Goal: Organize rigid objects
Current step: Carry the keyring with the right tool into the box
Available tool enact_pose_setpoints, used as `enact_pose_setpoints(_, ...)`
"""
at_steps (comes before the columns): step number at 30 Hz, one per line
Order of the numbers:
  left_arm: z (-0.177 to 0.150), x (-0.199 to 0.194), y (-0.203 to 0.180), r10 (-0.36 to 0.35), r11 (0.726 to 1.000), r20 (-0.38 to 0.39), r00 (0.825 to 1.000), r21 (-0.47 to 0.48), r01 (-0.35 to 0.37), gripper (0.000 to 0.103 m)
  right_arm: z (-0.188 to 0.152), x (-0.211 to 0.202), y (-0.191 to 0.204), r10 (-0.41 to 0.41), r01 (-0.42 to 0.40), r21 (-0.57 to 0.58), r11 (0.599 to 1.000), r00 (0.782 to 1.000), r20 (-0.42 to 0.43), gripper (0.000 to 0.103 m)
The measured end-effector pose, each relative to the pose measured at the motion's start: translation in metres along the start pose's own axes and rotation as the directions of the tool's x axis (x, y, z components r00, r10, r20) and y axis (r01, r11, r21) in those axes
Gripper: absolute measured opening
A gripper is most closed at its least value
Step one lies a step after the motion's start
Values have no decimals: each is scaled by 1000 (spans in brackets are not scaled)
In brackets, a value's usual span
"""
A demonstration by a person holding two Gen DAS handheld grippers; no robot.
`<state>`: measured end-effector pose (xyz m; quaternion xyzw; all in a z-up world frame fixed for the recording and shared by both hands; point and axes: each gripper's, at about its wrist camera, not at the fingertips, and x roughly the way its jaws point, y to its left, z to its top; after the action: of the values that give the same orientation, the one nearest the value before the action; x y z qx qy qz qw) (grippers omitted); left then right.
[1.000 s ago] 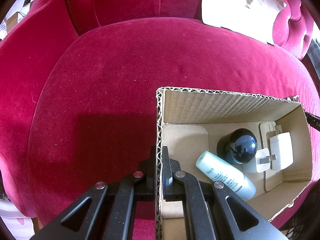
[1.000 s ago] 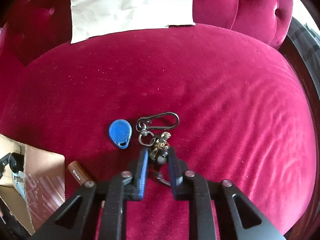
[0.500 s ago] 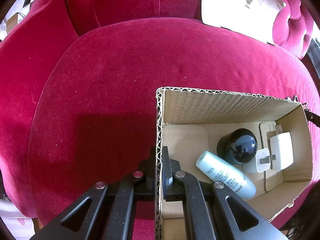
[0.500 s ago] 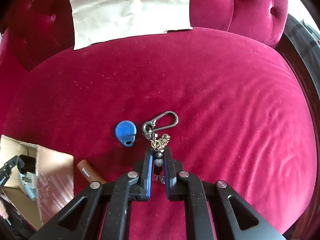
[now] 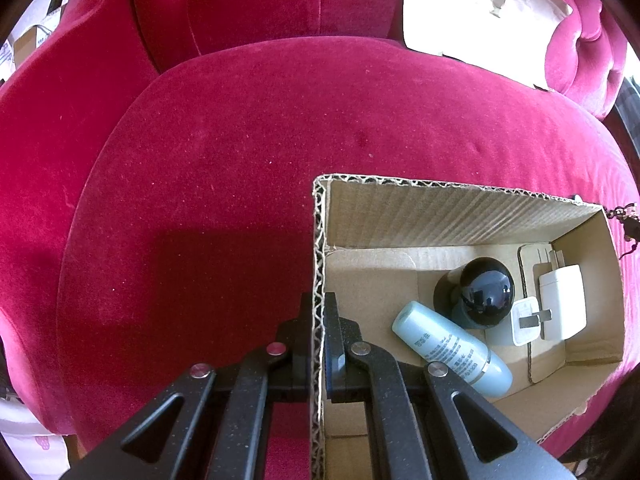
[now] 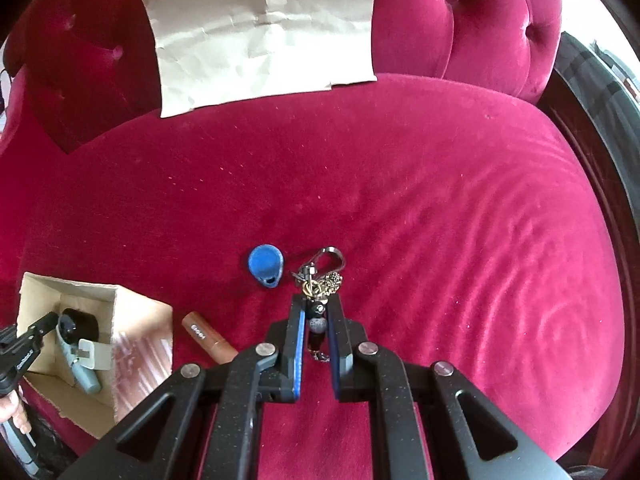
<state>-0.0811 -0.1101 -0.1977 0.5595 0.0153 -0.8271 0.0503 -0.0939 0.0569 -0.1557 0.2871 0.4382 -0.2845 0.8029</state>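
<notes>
My right gripper [image 6: 316,310] is shut on the beaded strand of a keychain [image 6: 322,276], lifted off the red velvet seat, with its carabiner dangling ahead of the fingertips. A blue key fob [image 6: 265,266] lies on the seat just left of it, and a brown tube [image 6: 208,338] lies nearer the cardboard box [image 6: 138,332]. My left gripper [image 5: 319,310] is shut on the box's left wall [image 5: 318,248]. Inside the box lie a pale blue bottle [image 5: 452,348], a black round-headed object [image 5: 484,294] and two white chargers [image 5: 560,300]. The keychain [image 5: 626,220] shows at the right edge of the left wrist view.
A sheet of crumpled paper [image 6: 260,28] leans against the tufted backrest [image 6: 480,20]. The sofa's dark wooden edge [image 6: 592,128] runs down the right side. A hand [image 6: 12,412] holding the left gripper shows at the lower left.
My right gripper has risen with the keychain, pulling it off the seat; the blue fob and brown tube stayed where they lay. The left gripper and box have not moved.
</notes>
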Motion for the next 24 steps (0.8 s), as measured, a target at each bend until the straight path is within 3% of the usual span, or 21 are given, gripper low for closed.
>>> enact_pose_setpoints(24, 3, 5, -5, 3, 1000, 6, 1000, 7, -3, 3, -6, -60, 27, 9, -7, -35, 999, 998, 62, 8)
